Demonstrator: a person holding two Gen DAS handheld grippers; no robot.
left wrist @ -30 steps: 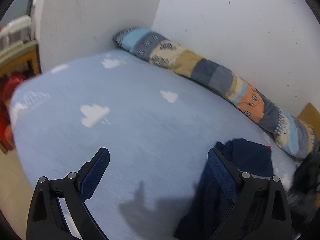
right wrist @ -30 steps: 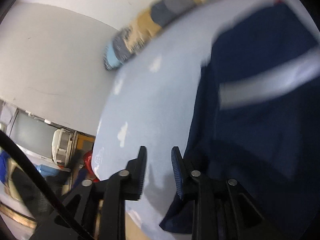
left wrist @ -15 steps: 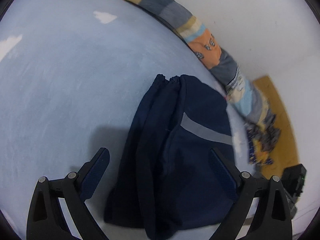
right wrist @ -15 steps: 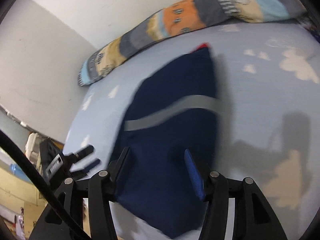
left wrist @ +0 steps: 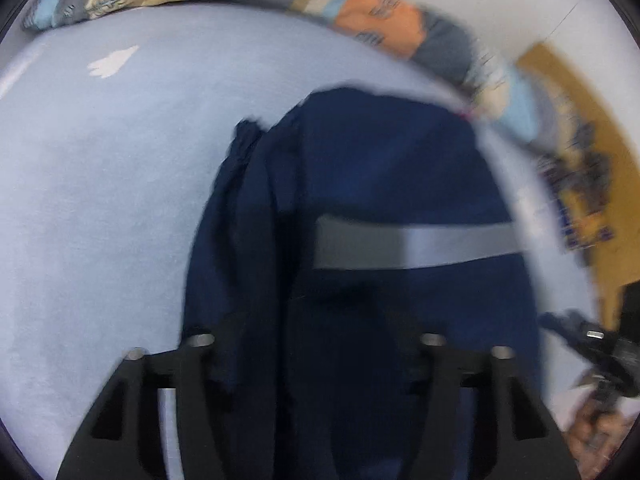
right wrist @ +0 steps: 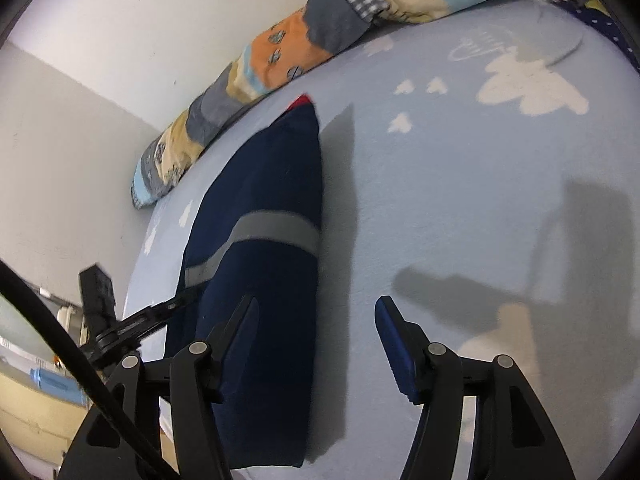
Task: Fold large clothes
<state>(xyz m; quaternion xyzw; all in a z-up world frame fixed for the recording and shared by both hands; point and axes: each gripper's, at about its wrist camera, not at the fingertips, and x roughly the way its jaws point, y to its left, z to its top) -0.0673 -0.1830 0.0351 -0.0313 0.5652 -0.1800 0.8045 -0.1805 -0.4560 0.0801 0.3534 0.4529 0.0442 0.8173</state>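
Left claw [left wrist: 316,344] closing over the folded navy garment [left wrist: 360,168], cloth between its fingers, pads blurred, grip cannot tell. Right claw [right wrist: 316,340] opening, straddling the garment's [right wrist: 264,280] right edge, pads clear of cloth. Garment lies flat on the light-blue cloud-print bed [right wrist: 460,200], grey stripe across. Patchwork bolster [right wrist: 280,60] beyond, along the wall.

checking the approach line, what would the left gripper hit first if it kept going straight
Most likely the navy garment on the blue bedsheet; the left gripper, jaws closing, already straddles it, though blur hides depth.
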